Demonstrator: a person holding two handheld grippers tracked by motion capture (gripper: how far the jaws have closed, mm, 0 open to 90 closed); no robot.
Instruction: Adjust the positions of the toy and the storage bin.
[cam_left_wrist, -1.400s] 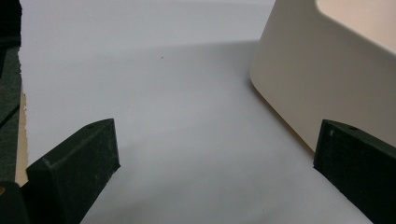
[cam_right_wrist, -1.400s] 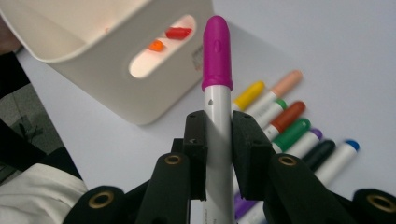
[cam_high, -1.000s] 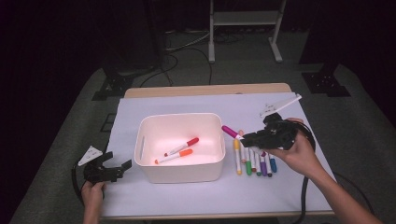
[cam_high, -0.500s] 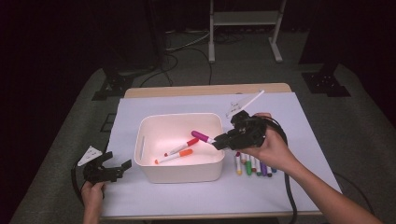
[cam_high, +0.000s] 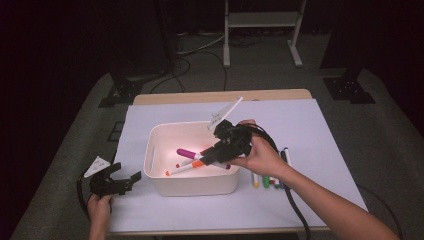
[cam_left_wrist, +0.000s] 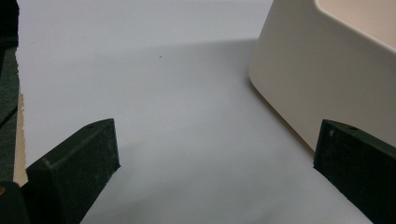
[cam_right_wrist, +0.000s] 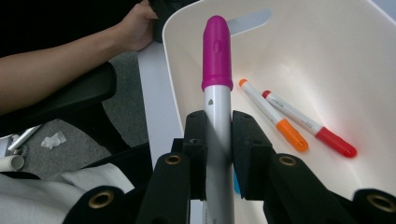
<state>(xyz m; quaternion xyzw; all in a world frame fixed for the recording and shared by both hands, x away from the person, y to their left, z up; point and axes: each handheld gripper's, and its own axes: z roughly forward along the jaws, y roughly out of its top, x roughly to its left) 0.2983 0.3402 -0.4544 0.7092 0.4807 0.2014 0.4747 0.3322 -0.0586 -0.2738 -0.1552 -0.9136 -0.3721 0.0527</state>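
The right hand-held gripper (cam_right_wrist: 218, 140), clamped on the magenta-capped white marker (cam_right_wrist: 217, 79) over the cream plastic bin (cam_high: 165, 135), should lower toward twelve o'clock beside the orange marker (cam_right_wrist: 273, 114) and red marker (cam_right_wrist: 310, 123) before releasing, not from height.

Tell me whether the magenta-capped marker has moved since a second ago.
Yes. The magenta-capped marker, clamped in the right gripper, has travelled left in the high view, from above the row of markers on the table to over the white bin.
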